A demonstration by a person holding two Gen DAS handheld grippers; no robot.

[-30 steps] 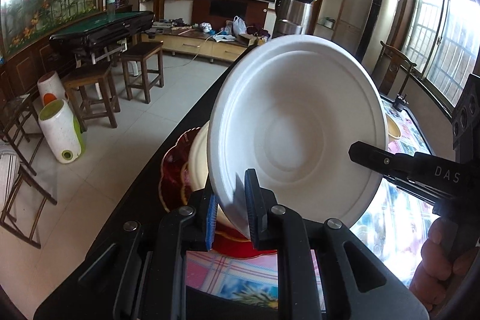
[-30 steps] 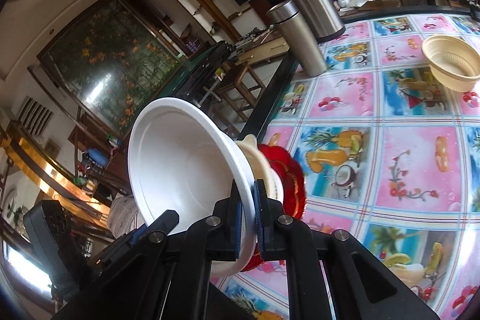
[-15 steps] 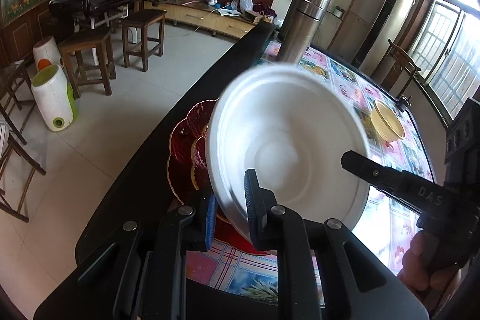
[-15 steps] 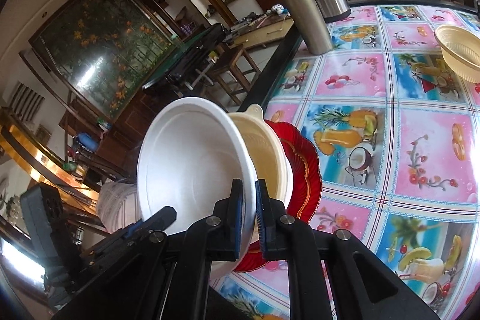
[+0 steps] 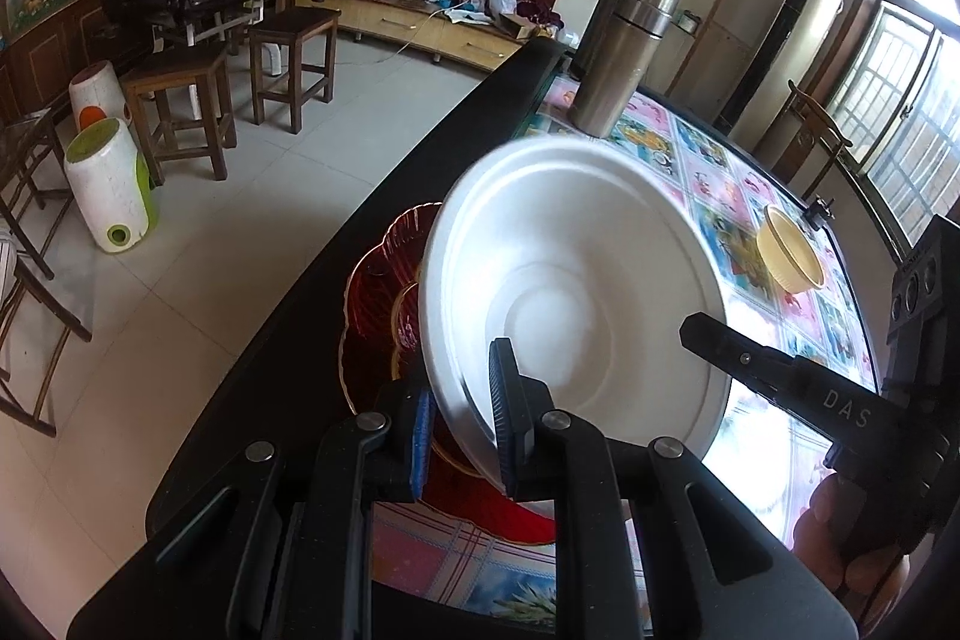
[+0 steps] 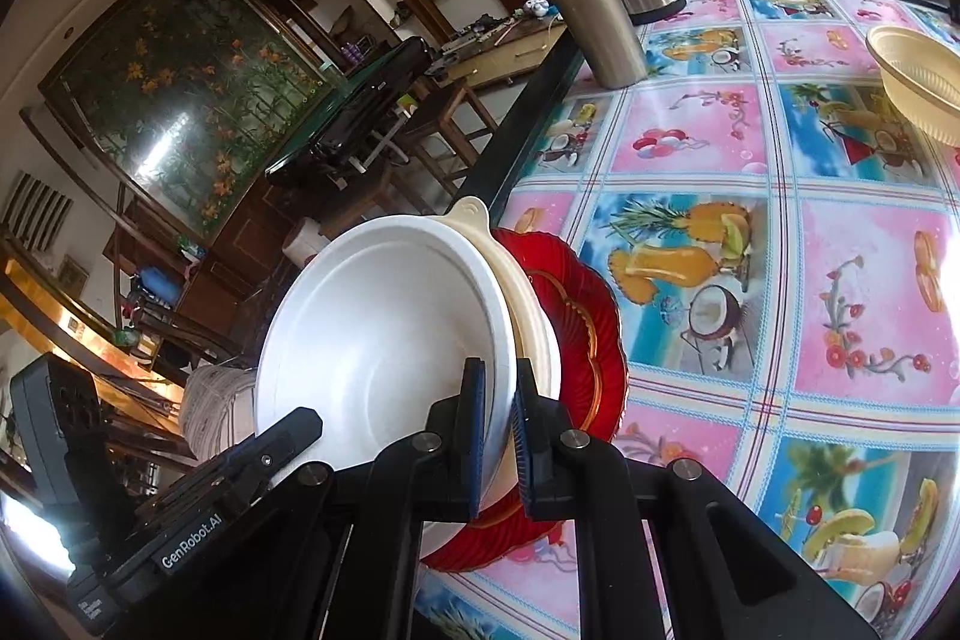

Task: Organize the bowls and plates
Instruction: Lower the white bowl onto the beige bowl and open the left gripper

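Note:
A white foam bowl (image 5: 576, 292) is held by its rim from two sides. My left gripper (image 5: 462, 418) is shut on its near rim. My right gripper (image 6: 495, 415) is shut on the opposite rim; its finger shows at the right in the left wrist view (image 5: 780, 370). The white bowl (image 6: 384, 334) sits low over a cream bowl (image 6: 531, 310) that rests on a red scalloped plate (image 6: 591, 334) near the table's left edge. The red plate also shows under the bowl in the left wrist view (image 5: 378, 298). A second cream bowl (image 6: 915, 82) stands alone farther along the table, also in the left wrist view (image 5: 789, 250).
Two steel flasks (image 6: 600, 4) stand at the far left of the table (image 6: 780, 232), one visible in the left wrist view (image 5: 624, 58). The table's black edge (image 5: 360, 232) drops to a tiled floor with wooden stools (image 5: 180, 100).
Both grippers have lowered the white bowl and tipped it flatter, down onto the cream bowl on the red plate. Both grips are unchanged.

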